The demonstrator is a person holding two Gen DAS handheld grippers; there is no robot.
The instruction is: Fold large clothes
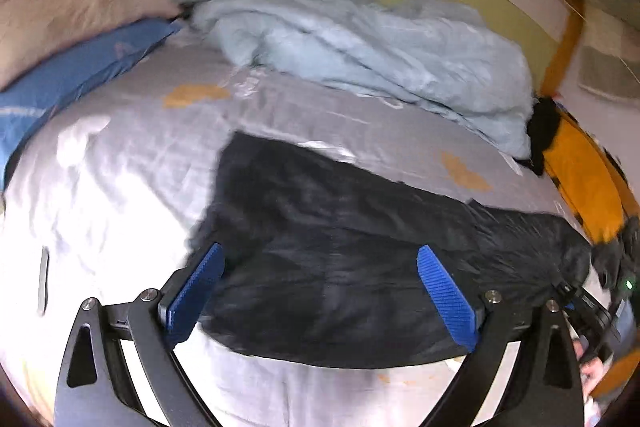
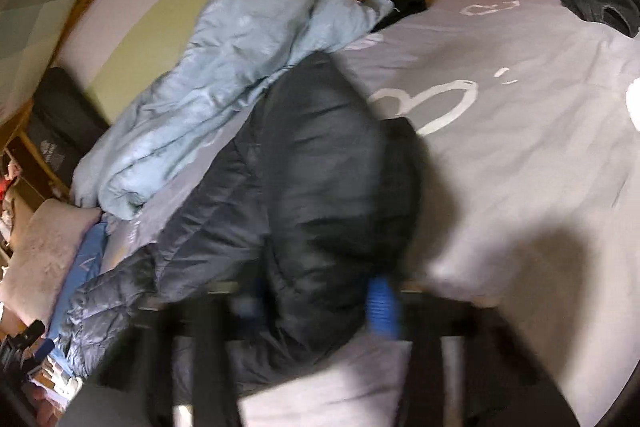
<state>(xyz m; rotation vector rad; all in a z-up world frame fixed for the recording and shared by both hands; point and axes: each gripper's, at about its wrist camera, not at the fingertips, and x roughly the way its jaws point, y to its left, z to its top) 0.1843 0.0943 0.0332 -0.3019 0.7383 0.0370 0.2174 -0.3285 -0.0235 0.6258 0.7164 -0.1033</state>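
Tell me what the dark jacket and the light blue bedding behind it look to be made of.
Dark jacket: probably a thin synthetic shell over padding; it shows stitched puffy channels and a faint sheen. Light blue bedding: seems a soft matte woven fabric, perhaps cotton, going by its crumpled folds without shine. Motion blur leaves both uncertain.

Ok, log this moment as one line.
jacket: flat on bed | left gripper: jaws open, empty | right gripper: jaws pinching jacket edge

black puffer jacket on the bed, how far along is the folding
Partly done: the black puffer jacket lies on the grey sheet in a roughly squared bundle. In hand: the right hand-held gripper has puffy fabric between its blurred fingers; the left hand-held gripper is open and empty. Left: a final fold and tidying.
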